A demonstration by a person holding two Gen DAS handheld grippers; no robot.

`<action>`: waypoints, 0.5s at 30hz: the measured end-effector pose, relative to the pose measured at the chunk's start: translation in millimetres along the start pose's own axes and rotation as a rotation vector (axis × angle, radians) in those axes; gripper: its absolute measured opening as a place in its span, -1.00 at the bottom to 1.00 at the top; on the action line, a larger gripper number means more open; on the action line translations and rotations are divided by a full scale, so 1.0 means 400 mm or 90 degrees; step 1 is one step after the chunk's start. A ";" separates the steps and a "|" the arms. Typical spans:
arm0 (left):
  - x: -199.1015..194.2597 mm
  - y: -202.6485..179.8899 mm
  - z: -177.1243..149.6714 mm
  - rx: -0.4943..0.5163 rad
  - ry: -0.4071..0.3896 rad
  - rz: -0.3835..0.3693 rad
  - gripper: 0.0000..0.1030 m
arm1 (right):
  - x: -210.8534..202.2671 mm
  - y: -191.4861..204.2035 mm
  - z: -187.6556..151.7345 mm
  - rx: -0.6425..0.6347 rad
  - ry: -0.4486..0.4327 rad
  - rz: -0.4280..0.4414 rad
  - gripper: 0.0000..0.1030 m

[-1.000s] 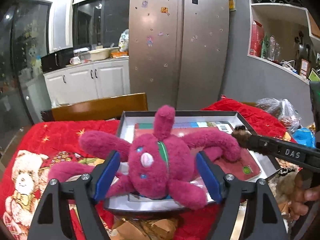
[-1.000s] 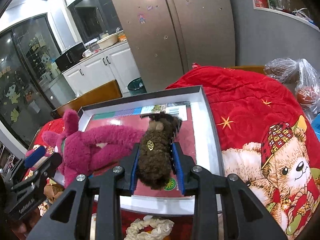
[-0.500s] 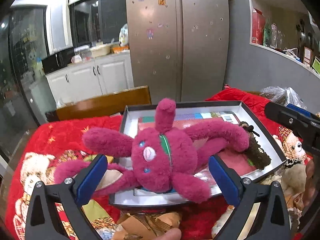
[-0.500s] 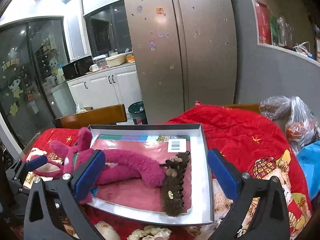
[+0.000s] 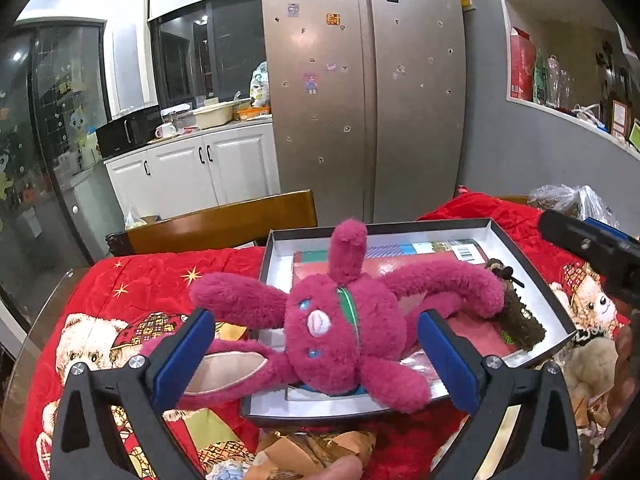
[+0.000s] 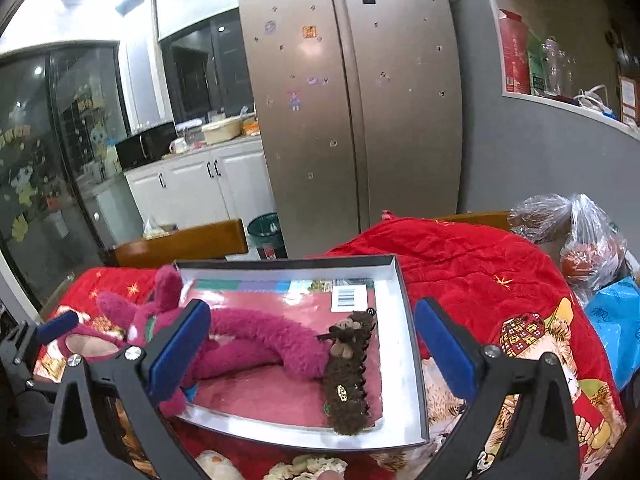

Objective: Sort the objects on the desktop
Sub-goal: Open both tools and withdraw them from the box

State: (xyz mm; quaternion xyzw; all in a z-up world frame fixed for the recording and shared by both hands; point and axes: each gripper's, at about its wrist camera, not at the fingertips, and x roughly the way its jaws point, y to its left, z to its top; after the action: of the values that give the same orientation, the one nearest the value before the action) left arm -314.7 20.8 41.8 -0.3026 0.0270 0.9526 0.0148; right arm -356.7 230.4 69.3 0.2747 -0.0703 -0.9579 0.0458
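Observation:
A magenta plush rabbit (image 5: 340, 328) lies in a shallow box (image 5: 280, 410) with white inner walls, one ear and arm hanging over the left rim. A brown plush toy (image 5: 520, 316) lies by its long arm at the box's right side. My left gripper (image 5: 320, 352) is open and empty, above and in front of the rabbit. In the right wrist view the rabbit (image 6: 256, 332) and the brown plush (image 6: 346, 376) lie in the box (image 6: 412, 356). My right gripper (image 6: 312, 348) is open and empty, held back from them.
A red quilt with teddy bears (image 5: 92, 340) covers the table. Plastic bags (image 6: 576, 236) and a blue bag (image 6: 616, 320) sit at the right. More plush toys (image 5: 588, 364) lie at the front edge. A wooden chair back (image 5: 224, 224) stands behind.
My right gripper let go of the brown plush, opened wide and drew back. My left gripper opened wider and pulled back from the rabbit. Both toys stay in the box.

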 end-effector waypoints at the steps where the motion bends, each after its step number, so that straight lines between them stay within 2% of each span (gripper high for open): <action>1: -0.004 0.006 0.004 -0.007 -0.001 -0.005 1.00 | -0.008 -0.002 0.006 0.002 -0.003 0.004 1.00; 6: -0.067 0.027 0.028 -0.034 -0.024 -0.027 1.00 | -0.094 0.003 0.048 -0.007 -0.049 0.019 1.00; 11: -0.192 0.027 0.043 -0.025 -0.065 -0.037 1.00 | -0.227 0.011 0.090 0.003 -0.113 0.052 1.00; 15: -0.311 0.030 0.037 -0.040 -0.107 -0.042 1.00 | -0.339 0.027 0.101 -0.008 -0.131 0.069 1.00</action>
State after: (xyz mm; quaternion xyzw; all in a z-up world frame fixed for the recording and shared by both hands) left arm -222.1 8.5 126.4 -0.2223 -0.0140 0.9741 0.0390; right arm -263.0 241.3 175.4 0.1704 -0.0835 -0.9776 0.0914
